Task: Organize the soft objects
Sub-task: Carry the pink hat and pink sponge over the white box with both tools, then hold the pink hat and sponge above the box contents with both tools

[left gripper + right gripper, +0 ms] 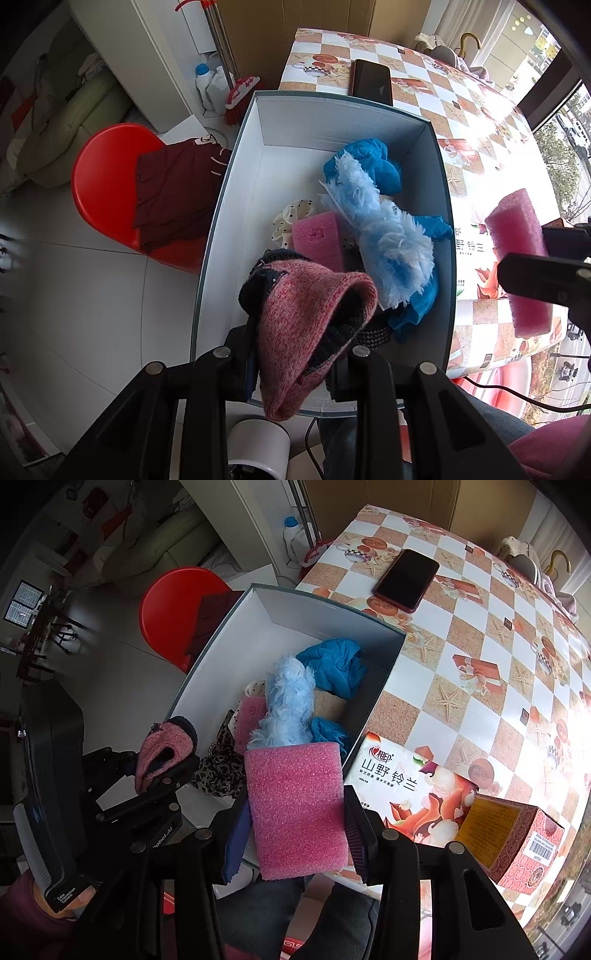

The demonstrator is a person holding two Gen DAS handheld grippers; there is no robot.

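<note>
My left gripper (291, 365) is shut on a pink knitted hat (310, 325) and holds it over the near end of the open white box (236, 177); the hat also shows in the right wrist view (159, 753). My right gripper (295, 834) is shut on a pink foam block (295, 808), held above the box's near right corner; the block also shows in the left wrist view (517, 258). In the box lie a blue feather duster (380, 229), blue cloths (373, 162), a pink sponge (319, 236), a polka-dot fabric piece (295, 214) and a leopard-print cloth (221, 764).
The box stands at the left edge of a table with a checked cloth (480, 627). A phone (406, 579) lies at the far end. A tissue pack (413, 794) and a red carton (517, 838) sit right of the box. A red chair (107, 184) with dark-red clothing stands left.
</note>
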